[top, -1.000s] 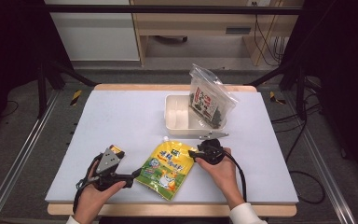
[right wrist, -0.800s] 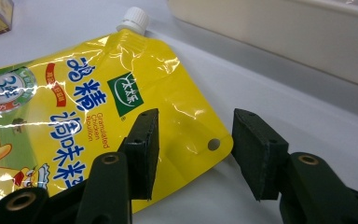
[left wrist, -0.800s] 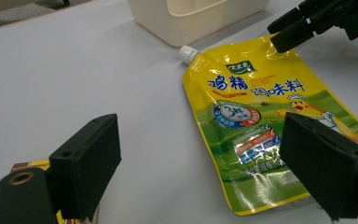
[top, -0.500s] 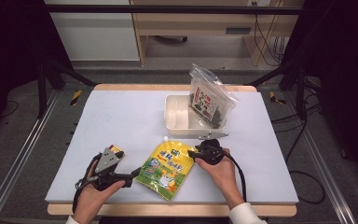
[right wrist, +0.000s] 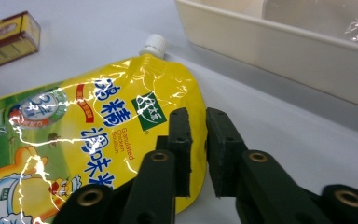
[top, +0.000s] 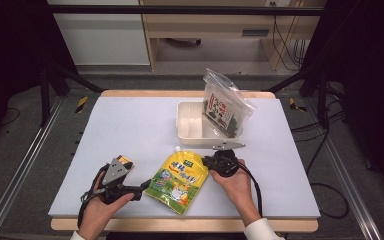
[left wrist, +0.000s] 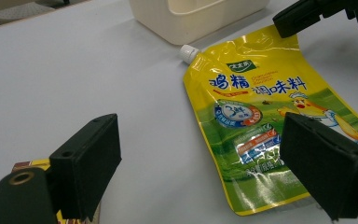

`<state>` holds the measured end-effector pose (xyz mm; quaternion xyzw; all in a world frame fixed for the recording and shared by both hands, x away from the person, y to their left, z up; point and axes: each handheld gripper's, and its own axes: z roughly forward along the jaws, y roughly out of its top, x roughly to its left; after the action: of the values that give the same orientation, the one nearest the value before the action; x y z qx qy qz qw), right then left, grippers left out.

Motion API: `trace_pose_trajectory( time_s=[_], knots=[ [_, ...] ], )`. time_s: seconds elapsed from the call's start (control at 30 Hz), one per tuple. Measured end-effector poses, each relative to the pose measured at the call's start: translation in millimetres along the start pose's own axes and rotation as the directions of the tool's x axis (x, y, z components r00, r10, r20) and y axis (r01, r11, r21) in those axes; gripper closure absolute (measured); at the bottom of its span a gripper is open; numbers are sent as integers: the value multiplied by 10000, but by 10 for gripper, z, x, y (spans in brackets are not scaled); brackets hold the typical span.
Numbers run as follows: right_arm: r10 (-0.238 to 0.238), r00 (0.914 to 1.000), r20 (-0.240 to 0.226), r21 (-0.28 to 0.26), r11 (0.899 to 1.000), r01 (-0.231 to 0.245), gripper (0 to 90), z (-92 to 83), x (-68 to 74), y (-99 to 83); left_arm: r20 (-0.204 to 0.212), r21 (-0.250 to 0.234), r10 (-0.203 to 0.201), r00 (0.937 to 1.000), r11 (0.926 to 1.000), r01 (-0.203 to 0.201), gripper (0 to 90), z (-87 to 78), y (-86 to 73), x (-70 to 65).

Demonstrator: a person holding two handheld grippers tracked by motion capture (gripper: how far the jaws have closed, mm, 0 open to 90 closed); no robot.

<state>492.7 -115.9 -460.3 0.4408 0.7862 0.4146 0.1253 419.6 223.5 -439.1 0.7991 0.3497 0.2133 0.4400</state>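
Already pinched at its edge, the yellow pouch [top: 178, 176] could slide free if lifted from here: the right gripper [right wrist: 196, 154] holds only a thin strip of the slick film at the upper right side, so that is a judgement of a weak hold, not a certainty. Its jaws, which have just been closing, now stand almost together on that edge. A lift by one corner would also let the pouch sag and swing, and its white cap [right wrist: 153, 45] points toward the tray. On the pouch's other side, the left gripper [left wrist: 214, 168] lies low on the table, jaws wide apart, the pouch's lower corner showing between them but untouched. The pouch lies flat on the white table [top: 130, 130], near its front edge. Beyond the pouch stands a cream tray [top: 192, 125], with a clear bag [top: 225, 107] leaning in it. A small box [right wrist: 7, 39] sits left of the pouch.
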Motion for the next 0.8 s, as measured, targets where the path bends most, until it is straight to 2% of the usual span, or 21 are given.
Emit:
trace_pose_trajectory(
  time_s=[0.1, 0.23, 0.47, 0.67, 0.8],
  knots=[
    [-112, 9999, 121, 151, 9998, 110, 900, 20, -16, -10, 1, -4, -9, 10000, 10000, 9, 122, -3, 1, 5],
    [-114, 9999, 7, 157, 9998, 114, 900, -14, -21, 9, -35, -6, -13, 10000, 10000, 13, 123, -7, 2, 25],
    [-634, 9976, -268, -166, 9979, 630, 900, -178, -2, 123, -158, 69, -76, 9998, 9999, 77, 134, -27, 2, 99],
    [-1088, 9928, -498, -361, 9936, 1071, 900, -263, 37, 273, -131, 148, 228, 9997, 9996, -226, 133, -45, 102, 115],
    [-1443, 9883, -483, -495, 9886, 1420, 900, -338, 66, 403, -46, 201, 523, 9986, 9984, -522, 133, -58, 187, 99]
  ],
)
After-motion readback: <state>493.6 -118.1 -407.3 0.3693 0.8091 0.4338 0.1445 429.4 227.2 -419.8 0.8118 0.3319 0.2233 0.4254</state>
